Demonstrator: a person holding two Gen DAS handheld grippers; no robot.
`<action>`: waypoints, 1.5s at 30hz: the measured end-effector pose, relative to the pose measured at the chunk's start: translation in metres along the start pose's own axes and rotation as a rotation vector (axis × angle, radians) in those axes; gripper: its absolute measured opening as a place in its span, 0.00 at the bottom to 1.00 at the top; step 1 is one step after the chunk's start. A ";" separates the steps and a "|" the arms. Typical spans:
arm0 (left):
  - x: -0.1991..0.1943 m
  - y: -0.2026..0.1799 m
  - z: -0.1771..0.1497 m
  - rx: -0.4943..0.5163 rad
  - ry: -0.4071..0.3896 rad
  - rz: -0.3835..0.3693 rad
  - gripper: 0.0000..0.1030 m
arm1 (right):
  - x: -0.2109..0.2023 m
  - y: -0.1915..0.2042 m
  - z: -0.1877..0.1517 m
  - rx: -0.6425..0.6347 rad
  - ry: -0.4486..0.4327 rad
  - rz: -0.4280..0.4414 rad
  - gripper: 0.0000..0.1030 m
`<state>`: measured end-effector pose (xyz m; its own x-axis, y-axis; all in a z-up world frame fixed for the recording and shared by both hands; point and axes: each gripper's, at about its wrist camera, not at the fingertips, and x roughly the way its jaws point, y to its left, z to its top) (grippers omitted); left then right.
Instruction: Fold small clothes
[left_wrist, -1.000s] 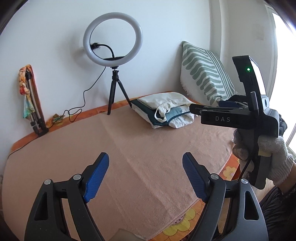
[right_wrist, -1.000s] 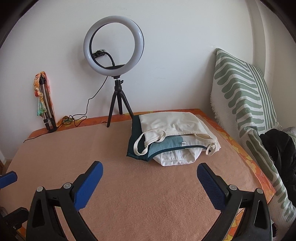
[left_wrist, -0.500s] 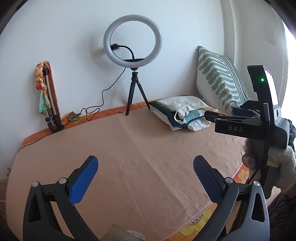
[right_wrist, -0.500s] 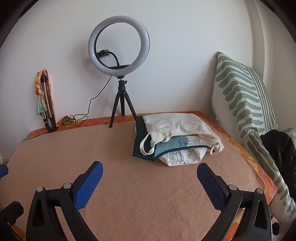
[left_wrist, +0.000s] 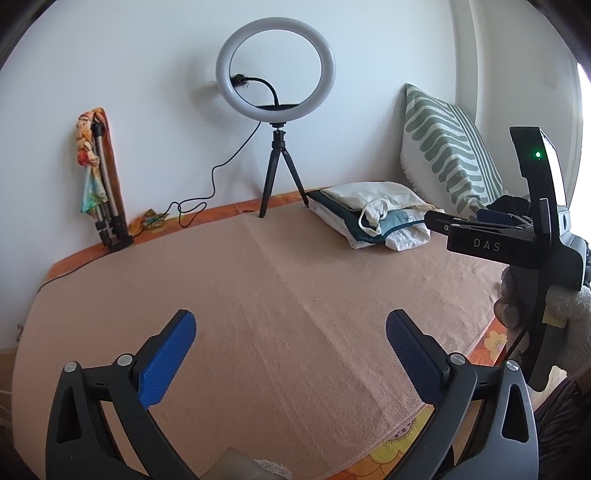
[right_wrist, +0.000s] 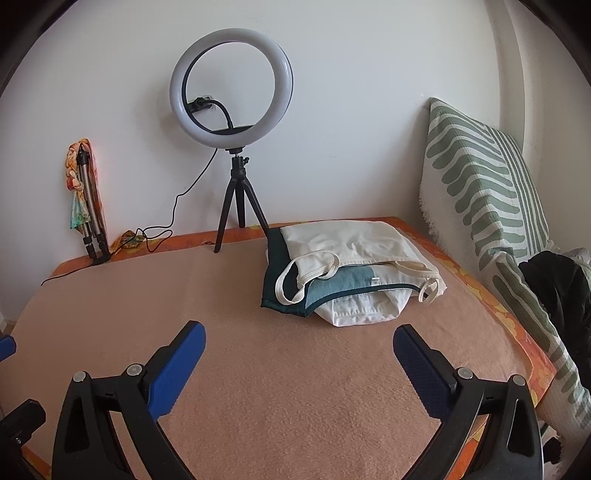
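Note:
A stack of folded small clothes (right_wrist: 347, 273), cream, teal and white, lies at the back right of a peach blanket (right_wrist: 258, 369); the left wrist view shows the same stack (left_wrist: 373, 218). My right gripper (right_wrist: 297, 345) is open with nothing between its blue pads, hovering in front of the stack. My left gripper (left_wrist: 290, 334) is open and empty over bare blanket (left_wrist: 277, 295). The right gripper's black body (left_wrist: 517, 243), held by a gloved hand (left_wrist: 565, 306), shows at the right of the left wrist view.
A ring light on a black tripod (right_wrist: 232, 147) stands at the back by the wall, its cable trailing left. A folded tripod with a colourful cloth (right_wrist: 86, 206) leans at the back left. A green-striped pillow (right_wrist: 487, 192) and a dark garment (right_wrist: 557, 288) sit at the right.
My left gripper's jaws have spread wider, and its view has swung so the ring light and stack sit further right. The right gripper has barely shifted.

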<state>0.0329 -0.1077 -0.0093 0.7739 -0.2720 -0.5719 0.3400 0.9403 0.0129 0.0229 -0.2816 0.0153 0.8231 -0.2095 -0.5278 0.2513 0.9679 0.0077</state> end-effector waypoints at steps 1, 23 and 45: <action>0.000 0.000 0.000 0.000 0.000 -0.001 0.99 | 0.000 0.000 0.000 0.001 -0.001 -0.002 1.00; -0.001 0.002 -0.002 0.006 -0.002 0.006 0.99 | -0.001 0.003 -0.002 -0.001 -0.007 -0.002 1.00; -0.004 0.001 -0.001 0.008 -0.011 0.012 0.99 | -0.002 0.005 -0.002 0.002 -0.006 0.001 1.00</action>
<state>0.0296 -0.1055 -0.0082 0.7841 -0.2630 -0.5622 0.3348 0.9419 0.0262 0.0219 -0.2761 0.0148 0.8263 -0.2098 -0.5227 0.2516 0.9678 0.0093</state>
